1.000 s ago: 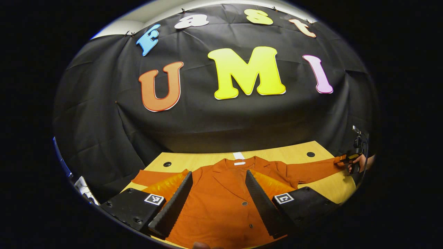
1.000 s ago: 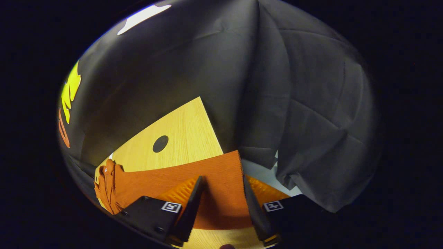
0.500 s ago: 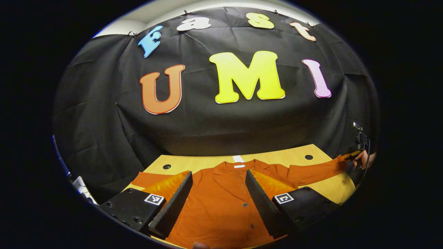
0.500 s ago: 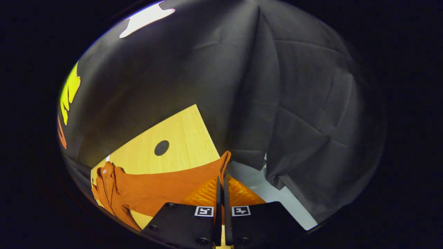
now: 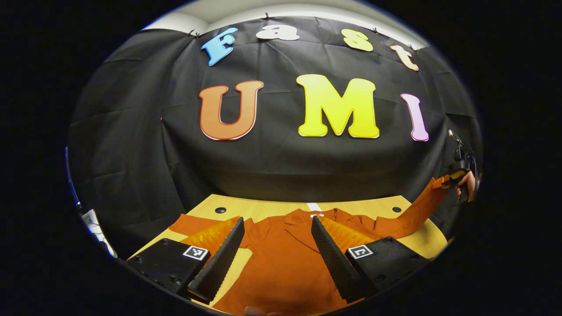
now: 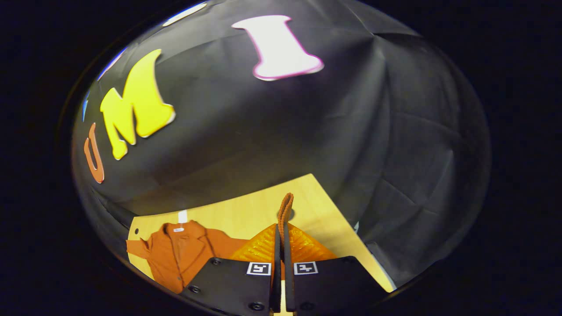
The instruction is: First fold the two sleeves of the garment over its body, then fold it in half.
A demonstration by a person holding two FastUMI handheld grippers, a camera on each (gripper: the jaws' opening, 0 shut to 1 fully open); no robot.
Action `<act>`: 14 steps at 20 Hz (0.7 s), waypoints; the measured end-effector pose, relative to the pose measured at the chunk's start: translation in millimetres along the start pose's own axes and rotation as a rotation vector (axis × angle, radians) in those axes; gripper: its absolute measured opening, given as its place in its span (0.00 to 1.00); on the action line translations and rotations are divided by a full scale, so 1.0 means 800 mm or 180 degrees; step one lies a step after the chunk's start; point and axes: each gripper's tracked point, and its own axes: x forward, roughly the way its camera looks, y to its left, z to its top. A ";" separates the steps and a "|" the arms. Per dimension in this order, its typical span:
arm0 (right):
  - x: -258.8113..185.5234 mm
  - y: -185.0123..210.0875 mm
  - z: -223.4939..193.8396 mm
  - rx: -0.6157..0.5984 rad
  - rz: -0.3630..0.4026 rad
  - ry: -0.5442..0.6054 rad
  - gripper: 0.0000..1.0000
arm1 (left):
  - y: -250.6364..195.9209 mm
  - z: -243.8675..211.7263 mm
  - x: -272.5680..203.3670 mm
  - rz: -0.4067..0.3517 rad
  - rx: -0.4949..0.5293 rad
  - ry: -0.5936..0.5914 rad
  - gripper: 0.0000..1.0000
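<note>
**One sleeve in the air over the folding table**

From my remote seat, the orange jacket [image 5: 285, 263] lies face up on the wooden table [image 5: 263, 208], collar toward the black cloth wall [image 5: 281, 166]. My right gripper [image 6: 281, 232] is clenched on the cuff [image 6: 285, 210] of the right sleeve [image 5: 412, 213], both fingers pressed flat on the fabric; in the left gripper view that sleeve rises off the table toward a hand [image 5: 467, 186] at the edge. The left sleeve [image 5: 189, 224] lies spread out flat beside the body. My left gripper [image 5: 276, 254] hangs released, jaws wide apart, above the front of the jacket, holding nothing. I judge the job to be in its sleeve stage: one sleeve raised, not laid over the body, the other one flat, the half fold not made. The table is pale wood with round dark holes [image 5: 220, 210] near its far corners; dark cloth drapes the booth all round
</note>
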 end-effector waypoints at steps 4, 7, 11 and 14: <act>-0.020 0.172 -0.007 -0.0153 0.0362 -0.0032 0.04 | 0.080 0.002 -0.011 0.0154 -0.0061 -0.0108 0.99; -0.018 0.300 -0.041 -0.0338 0.0673 0.0025 0.04 | 0.141 -0.006 -0.025 0.0348 -0.0154 -0.0115 1.00; 0.011 0.433 -0.119 -0.0509 0.0935 0.0248 0.04 | 0.219 -0.021 -0.050 0.0635 -0.0297 -0.0086 0.99; 0.049 0.504 -0.189 -0.0652 0.1044 0.0484 0.04 | 0.264 -0.029 -0.073 0.0799 -0.0412 -0.0015 0.99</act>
